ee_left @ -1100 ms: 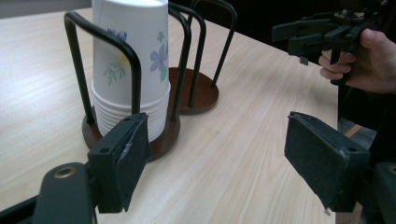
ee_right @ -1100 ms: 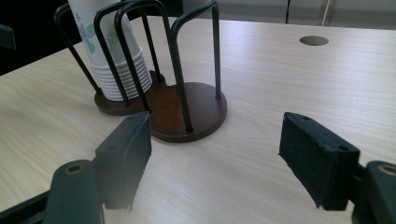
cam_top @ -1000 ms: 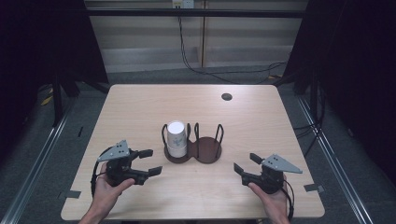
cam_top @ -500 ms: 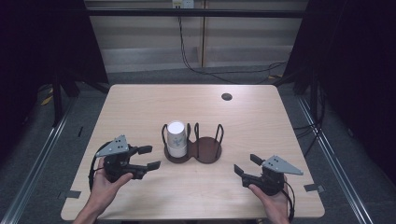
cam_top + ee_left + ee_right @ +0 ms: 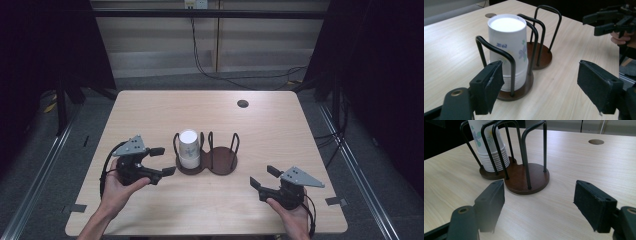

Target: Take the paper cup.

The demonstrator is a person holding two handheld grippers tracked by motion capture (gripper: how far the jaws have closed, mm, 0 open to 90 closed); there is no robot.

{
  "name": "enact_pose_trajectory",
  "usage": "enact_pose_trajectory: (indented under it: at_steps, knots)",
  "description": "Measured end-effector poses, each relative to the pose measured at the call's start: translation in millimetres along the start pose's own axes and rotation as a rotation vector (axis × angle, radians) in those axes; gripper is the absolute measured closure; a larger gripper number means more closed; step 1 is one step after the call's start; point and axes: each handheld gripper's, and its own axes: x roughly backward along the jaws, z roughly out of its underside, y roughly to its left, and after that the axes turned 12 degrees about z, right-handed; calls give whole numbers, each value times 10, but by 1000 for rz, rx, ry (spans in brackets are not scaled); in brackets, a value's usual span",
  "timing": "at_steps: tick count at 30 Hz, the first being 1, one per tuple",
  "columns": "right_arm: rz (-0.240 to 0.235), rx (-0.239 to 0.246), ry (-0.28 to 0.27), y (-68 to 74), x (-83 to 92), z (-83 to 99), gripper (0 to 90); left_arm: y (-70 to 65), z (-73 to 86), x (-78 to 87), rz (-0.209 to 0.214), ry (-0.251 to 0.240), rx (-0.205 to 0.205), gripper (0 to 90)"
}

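A stack of white paper cups (image 5: 189, 148) with a flower print stands upside down in the left bay of a dark brown two-bay holder (image 5: 223, 163) with black wire hoops; the right bay holds nothing. My left gripper (image 5: 165, 160) hovers just left of the holder, pointing at the cups (image 5: 507, 45). Its jaws have just been opening, with nothing between them. My right gripper (image 5: 263, 175) sits near the table's front right, open and holding nothing, aimed at the holder (image 5: 524, 177).
A small round hole (image 5: 243, 103) lies in the light wood tabletop at the back right. Black cables trail on the floor behind the table. In the left gripper view, the right gripper (image 5: 607, 22) and its hand appear beyond the holder.
My left gripper has lifted and moved a little away from the table's front edge, and its jaws stand wider than half a second ago. The right gripper has kept still.
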Motion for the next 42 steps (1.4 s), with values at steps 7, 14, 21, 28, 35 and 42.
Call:
enact_pose_trajectory:
  at_steps: [7,14,21,28,35,42]
  knots:
    - [-7,11,3,21,7,-3,243,36,-145,10,-16,12,-16,200]
    - [-9,13,9,10,-3,-1,243,74,-225,-14,-25,24,-20,243]
    - [-10,21,14,11,-4,-2,241,122,-382,-42,-9,22,-13,278]
    - [-14,22,18,9,-6,0,240,214,-502,-118,-7,54,17,236]
    - [-19,20,21,10,-8,2,238,296,-596,-179,-13,110,23,227]
    - [-21,21,25,14,-9,2,238,333,-717,-255,-7,167,2,228]
